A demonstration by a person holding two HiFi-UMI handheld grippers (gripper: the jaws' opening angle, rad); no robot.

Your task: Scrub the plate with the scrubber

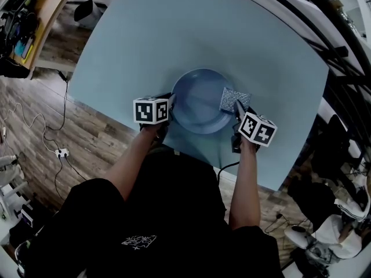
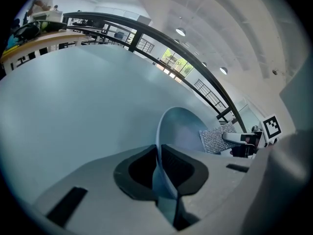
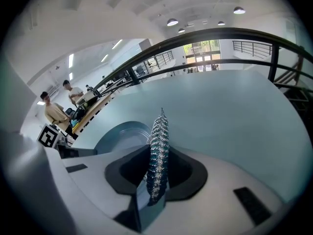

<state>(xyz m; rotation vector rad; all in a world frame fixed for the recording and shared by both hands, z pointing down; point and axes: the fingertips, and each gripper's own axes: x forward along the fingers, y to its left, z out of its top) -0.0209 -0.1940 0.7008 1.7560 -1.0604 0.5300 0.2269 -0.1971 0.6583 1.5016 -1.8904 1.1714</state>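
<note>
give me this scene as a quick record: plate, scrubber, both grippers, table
plate: blue plate, on the table
scrubber: silvery mesh scrubber, at the plate's right rim
left gripper: left gripper, jaws shut on the plate's left rim
right gripper: right gripper, jaws shut on the scrubber, which stands edge-on between them
table: pale blue table
scrubbing contact: cannot tell if the scrubber presses on the plate

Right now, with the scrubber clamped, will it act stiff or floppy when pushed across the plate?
Probably floppy: the scrubber looks like linked metal rings, so it likely drapes and bunches rather than pushing rigidly. The right gripper clamps only one edge, so the free end over the plate may drag.
</note>
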